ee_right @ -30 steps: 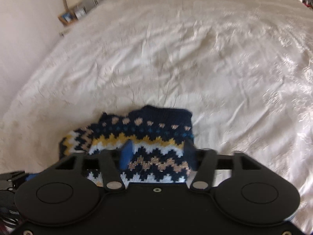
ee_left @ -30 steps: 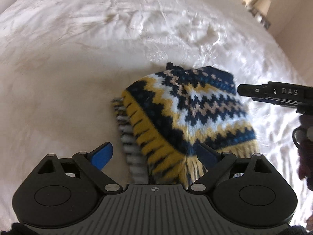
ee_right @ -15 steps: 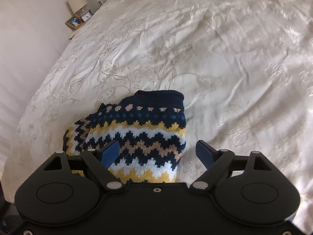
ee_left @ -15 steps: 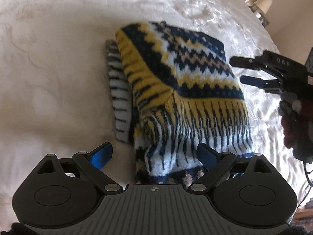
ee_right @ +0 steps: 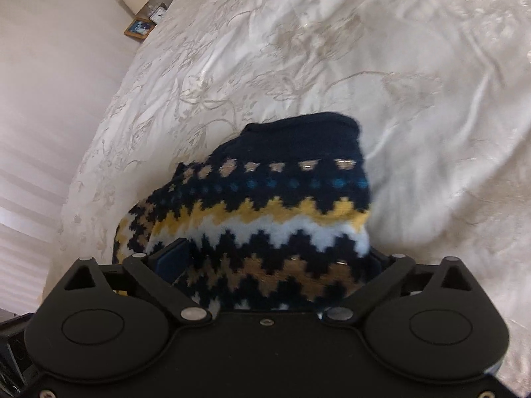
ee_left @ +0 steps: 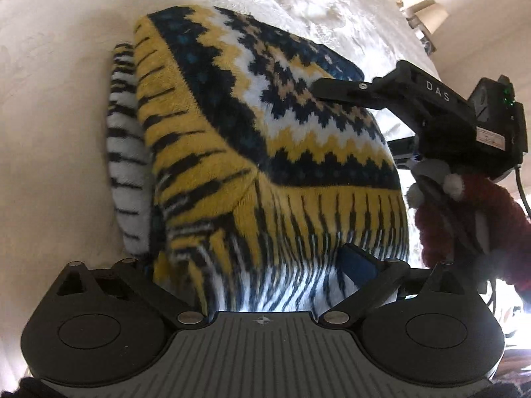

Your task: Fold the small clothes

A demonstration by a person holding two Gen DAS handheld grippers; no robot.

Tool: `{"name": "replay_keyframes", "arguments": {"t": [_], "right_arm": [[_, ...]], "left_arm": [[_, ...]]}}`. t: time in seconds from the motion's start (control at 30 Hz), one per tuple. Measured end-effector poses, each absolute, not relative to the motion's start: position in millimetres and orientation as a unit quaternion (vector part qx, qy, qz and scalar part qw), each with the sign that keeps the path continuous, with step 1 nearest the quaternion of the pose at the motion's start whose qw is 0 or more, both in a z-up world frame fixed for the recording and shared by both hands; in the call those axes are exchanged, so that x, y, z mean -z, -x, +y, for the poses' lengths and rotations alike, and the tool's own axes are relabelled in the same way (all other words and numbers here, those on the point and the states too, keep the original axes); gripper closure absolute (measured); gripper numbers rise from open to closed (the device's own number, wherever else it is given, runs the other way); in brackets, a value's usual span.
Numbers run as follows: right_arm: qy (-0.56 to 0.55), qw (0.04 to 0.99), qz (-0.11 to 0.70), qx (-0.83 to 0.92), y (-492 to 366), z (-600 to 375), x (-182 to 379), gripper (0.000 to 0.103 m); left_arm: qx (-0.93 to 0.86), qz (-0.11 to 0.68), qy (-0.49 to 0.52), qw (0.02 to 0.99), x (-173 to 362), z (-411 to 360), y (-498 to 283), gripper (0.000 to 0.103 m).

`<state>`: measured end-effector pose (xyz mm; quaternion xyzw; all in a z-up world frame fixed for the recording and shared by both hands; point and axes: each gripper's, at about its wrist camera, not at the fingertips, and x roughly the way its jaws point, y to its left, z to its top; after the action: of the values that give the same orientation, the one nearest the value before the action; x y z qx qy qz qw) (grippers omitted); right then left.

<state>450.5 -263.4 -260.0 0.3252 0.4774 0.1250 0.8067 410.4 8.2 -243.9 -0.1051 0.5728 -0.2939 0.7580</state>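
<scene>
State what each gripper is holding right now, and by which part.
Nothing is gripped. Both the left gripper and the right gripper have just been opening; their wide-spread fingers straddle the folded navy, yellow and white zigzag knitted sweater without clamping it.

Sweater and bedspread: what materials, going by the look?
Sweater: chunky knit, probably wool or acrylic; matte and fuzzy, stitch steps show in the zigzag bands, loose float strands on the turned-out underside. Bedspread: smooth woven fabric with a satin-like sheen, perhaps a jacquard; a floral pattern shows tone-on-tone and the creases catch the light.
</scene>
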Motion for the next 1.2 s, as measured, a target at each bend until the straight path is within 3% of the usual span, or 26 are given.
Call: {"name": "replay_keyframes", "arguments": {"t": [0.03, 0.07, 0.1, 0.13, 0.17, 0.2, 0.7, 1.2], "right_arm": [[-0.322, 0.806, 0.480, -0.127, -452, -262, 259, 0.002], [-0.321, 0.804, 0.483, -0.131, -453, -260, 257, 0.006], [-0.322, 0.802, 0.485, -0.136, -454, -258, 256, 0.019], [-0.320, 0.801, 0.486, -0.136, -452, -257, 253, 0.027], [-0.315, 0.804, 0.486, -0.131, -451, -257, 250, 0.040], [-0.311, 0.807, 0.485, -0.127, -449, -256, 246, 0.049], [-0.311, 0.848, 0.414, -0.113, -343, -282, 143, 0.053], [-0.321, 0.824, 0.449, -0.126, -212, -340, 166, 0.053]], "left_arm": [[0.293, 0.574, 0.106, 0.758, 244, 8, -410, 0.003], [0.290, 0.573, 0.106, 0.759, 243, 9, -409, 0.014], [0.287, 0.571, 0.107, 0.762, 241, 9, -409, 0.025], [0.293, 0.568, 0.111, 0.761, 239, 11, -410, 0.050], [0.305, 0.566, 0.119, 0.757, 238, 13, -411, 0.065], [0.314, 0.563, 0.122, 0.755, 236, 13, -410, 0.068], [0.386, 0.487, 0.077, 0.780, 154, -9, -367, 0.070], [0.356, 0.520, 0.086, 0.771, 189, -20, -373, 0.070]]}}
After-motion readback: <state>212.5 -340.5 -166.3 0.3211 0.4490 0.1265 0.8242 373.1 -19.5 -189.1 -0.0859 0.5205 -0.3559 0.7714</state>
